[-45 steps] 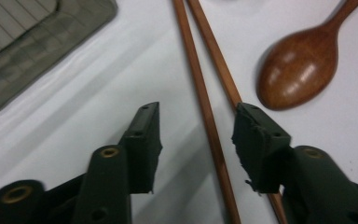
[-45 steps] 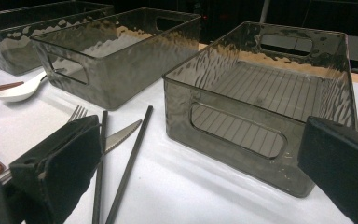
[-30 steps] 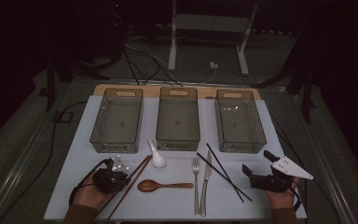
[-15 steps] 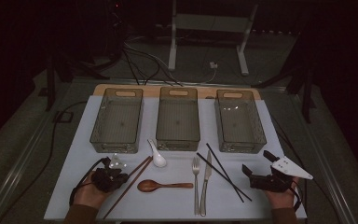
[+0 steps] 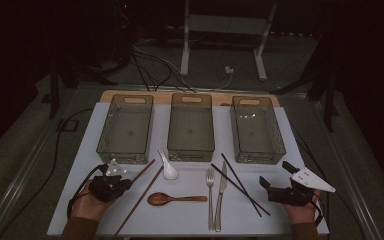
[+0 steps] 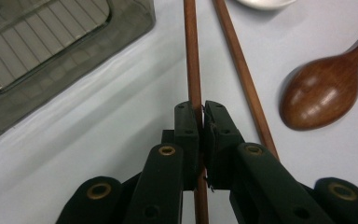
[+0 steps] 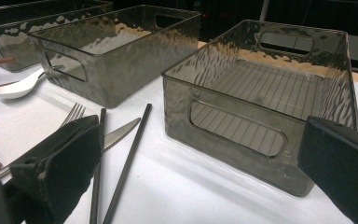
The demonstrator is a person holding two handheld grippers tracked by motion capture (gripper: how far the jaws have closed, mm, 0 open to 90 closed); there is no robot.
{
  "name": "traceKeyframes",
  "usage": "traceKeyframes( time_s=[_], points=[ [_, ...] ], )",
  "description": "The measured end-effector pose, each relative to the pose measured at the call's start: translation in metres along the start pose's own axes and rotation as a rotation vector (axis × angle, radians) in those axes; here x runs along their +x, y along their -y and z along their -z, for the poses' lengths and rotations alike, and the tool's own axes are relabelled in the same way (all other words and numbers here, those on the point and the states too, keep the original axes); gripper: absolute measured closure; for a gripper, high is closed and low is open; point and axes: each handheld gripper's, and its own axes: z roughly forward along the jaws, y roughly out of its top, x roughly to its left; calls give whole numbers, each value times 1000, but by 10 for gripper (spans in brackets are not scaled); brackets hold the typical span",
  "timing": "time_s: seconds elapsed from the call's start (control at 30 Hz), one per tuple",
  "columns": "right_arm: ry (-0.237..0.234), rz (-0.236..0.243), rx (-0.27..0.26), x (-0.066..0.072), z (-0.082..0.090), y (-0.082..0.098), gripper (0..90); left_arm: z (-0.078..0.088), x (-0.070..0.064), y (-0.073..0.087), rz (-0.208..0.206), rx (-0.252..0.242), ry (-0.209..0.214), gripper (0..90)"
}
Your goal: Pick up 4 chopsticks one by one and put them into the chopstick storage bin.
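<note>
At a white table [image 5: 80, 210], the left gripper [image 6: 200, 122] is clamped on one brown chopstick [image 6: 192, 56], its two jaws pressed tight against the stick from either side. The jaws have just been closing, with the chopstick between them. In the high view the left gripper [image 5: 122, 181] sits near the table's front left corner, just in front of the left bin [image 5: 126, 129], with the held stick running up and away toward that bin's near corner.

A second brown chopstick [image 6: 242, 70] lies just beside the held one, slanting slightly away from it on the table. To its other side rests a wooden spoon [image 6: 324, 88], bowl toward the gripper; in the high view the wooden spoon [image 5: 175, 199] lies crosswise with its handle pointing toward the fork [image 5: 210, 197]. A white spoon [image 5: 168, 167] lies beyond the chopsticks, just before the middle bin [image 5: 191, 127].

The right gripper [image 5: 280, 181] rests at the front right with its jaws standing wide apart and nothing between them. Seen along those jaws, the right bin [image 7: 261, 102] stands close ahead, and two black chopsticks [image 7: 126, 163] lie on the table by the left-hand jaw, beside a knife [image 7: 121, 128] and the fork's tines. In the high view the knife [image 5: 220, 192] lies next to the fork, and the black chopsticks [image 5: 240, 185] cross the table between the cutlery and the right gripper.
</note>
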Motion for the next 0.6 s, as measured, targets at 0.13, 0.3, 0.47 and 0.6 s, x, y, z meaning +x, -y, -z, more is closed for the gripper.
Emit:
traceKeyframes(
  time_s=[0.13,0.3,0.47,0.6],
  points=[
    [0,-1,-1,0,0,0,0,5,3,-3,1,-15,-6,865],
    [2,0,-2,0,0,0,0,11,6,-7,15,-40,-2,865],
    [3,2,-5,0,0,0,0,18,8,-12,18,-56,-12,865],
    [6,1,-6,-1,1,0,0,21,10,-16,23,-65,-16,865]
  ],
)
